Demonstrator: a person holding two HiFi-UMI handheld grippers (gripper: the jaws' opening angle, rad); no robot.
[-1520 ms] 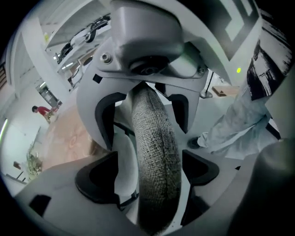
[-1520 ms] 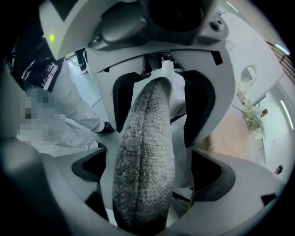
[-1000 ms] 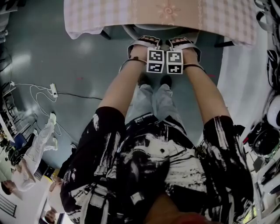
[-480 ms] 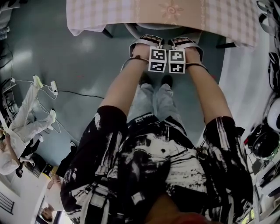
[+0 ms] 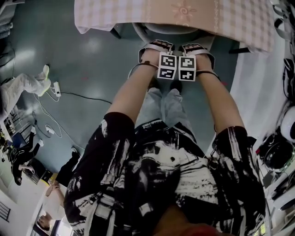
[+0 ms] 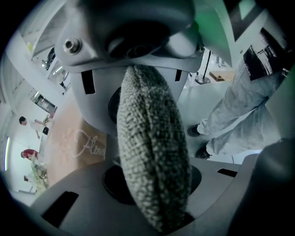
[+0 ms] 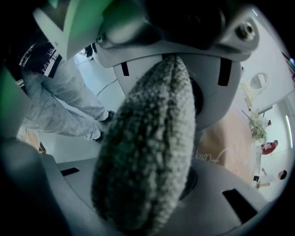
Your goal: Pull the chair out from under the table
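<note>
a: where do we find the chair?
b: tucked under the surface, which wears a pink checked cloth. only the chair's grey rim shows below the cloth's edge. we stand right behind it, our shoes on the dull green floor.
a: and our left tongs?
b: they point steeply down and pinch the chair back. its woven grey padded edge fills the narrow gap, and both jaws press on it.
a: the right tongs?
b: just beside the left, so the marker cubes sit side by side. those jaws have just been closing, with the same woven edge between them, and they are clamped on it too, parted only as far as the padding is thick.
a: so we hold the top of the back in both tongs?
b: yes, one on each side of its middle, our arms reaching straight down to them.
</note>
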